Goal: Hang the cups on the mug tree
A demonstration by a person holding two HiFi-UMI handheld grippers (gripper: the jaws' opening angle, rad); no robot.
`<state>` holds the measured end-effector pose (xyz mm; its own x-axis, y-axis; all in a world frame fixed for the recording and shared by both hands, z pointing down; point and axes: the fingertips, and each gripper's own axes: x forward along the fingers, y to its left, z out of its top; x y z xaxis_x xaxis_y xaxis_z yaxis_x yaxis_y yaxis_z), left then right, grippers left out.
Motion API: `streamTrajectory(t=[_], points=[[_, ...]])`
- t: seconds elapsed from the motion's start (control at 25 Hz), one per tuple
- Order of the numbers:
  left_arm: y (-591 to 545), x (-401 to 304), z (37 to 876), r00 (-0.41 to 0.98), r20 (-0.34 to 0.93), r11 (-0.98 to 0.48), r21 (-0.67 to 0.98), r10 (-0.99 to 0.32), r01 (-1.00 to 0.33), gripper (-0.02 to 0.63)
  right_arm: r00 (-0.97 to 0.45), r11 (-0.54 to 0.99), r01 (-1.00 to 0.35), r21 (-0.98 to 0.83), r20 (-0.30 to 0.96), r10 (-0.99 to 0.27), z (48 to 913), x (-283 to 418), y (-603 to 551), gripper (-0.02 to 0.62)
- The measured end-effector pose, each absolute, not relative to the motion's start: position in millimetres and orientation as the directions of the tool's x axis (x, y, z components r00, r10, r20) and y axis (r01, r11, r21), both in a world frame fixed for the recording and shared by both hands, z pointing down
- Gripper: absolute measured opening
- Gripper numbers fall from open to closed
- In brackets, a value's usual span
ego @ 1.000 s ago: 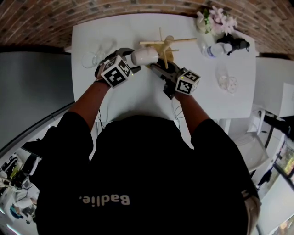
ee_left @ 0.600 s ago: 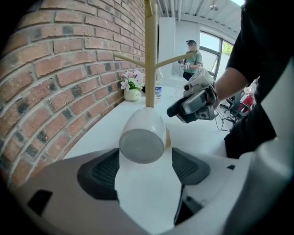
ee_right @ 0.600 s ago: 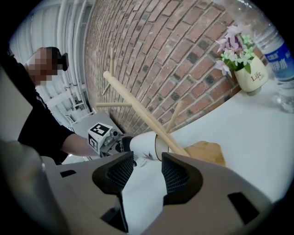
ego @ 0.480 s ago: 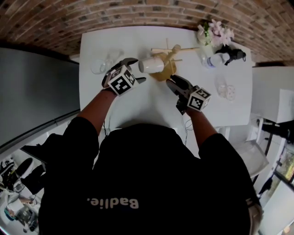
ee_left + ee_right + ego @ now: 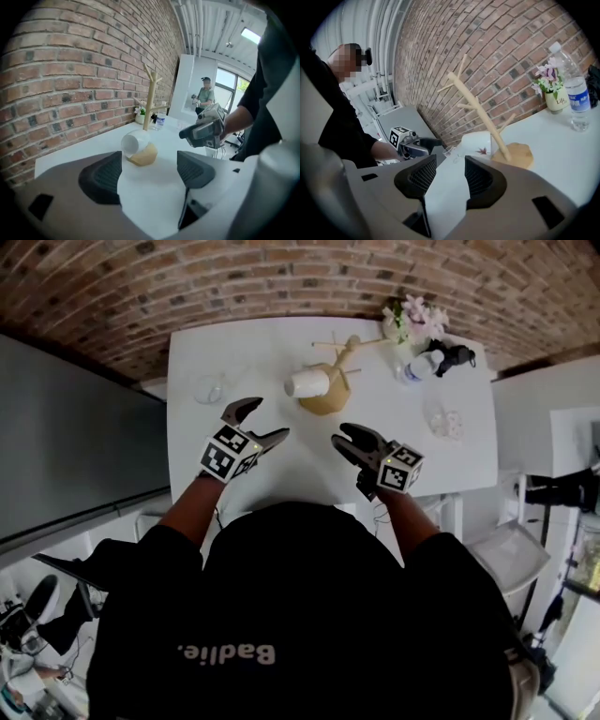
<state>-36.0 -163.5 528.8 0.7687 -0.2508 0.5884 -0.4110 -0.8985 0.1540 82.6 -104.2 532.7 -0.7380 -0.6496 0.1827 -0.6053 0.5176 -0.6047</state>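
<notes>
A wooden mug tree (image 5: 336,364) stands on a round base on the white table (image 5: 281,343). A white cup (image 5: 306,383) hangs on its side from a low branch, mouth to the left. My left gripper (image 5: 263,420) hovers short of it, open; its jaws have just been opening, with nothing between them. My right gripper (image 5: 340,436) is also open and empty, nearer than the tree's base. In the left gripper view the cup (image 5: 133,142) lies beyond the pads (image 5: 101,178). In the right gripper view the cup (image 5: 478,143) shows a red leaf mark beside the trunk (image 5: 480,110).
A clear glass (image 5: 208,390) stands at the table's left and another (image 5: 444,422) at the right. A water bottle (image 5: 413,370), a flower pot (image 5: 411,321) and a black object (image 5: 456,356) sit at the back right. A brick wall runs behind the table.
Both grippers have drawn back from the tree toward me and risen. The left gripper has come away from the white cup, which stays on the branch.
</notes>
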Motion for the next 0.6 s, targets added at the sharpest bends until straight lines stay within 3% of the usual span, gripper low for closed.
streamTrajectory(t=[0.24, 0.6], points=[[-115.2, -61.5, 487.4, 0.826, 0.48, -0.873, 0.215, -0.296, -0.438, 0.342, -0.777, 0.599, -0.58, -0.552, 0.154, -0.61, 487.9, 34.4, -72.1, 0.202], [-78.3, -73.9, 416.7, 0.905, 0.28, -0.879, 0.267, -0.322, -0.395, 0.211, -0.775, 0.664, -0.601, -0.445, 0.122, -0.62, 425.7, -4.6, -67.4, 0.147]])
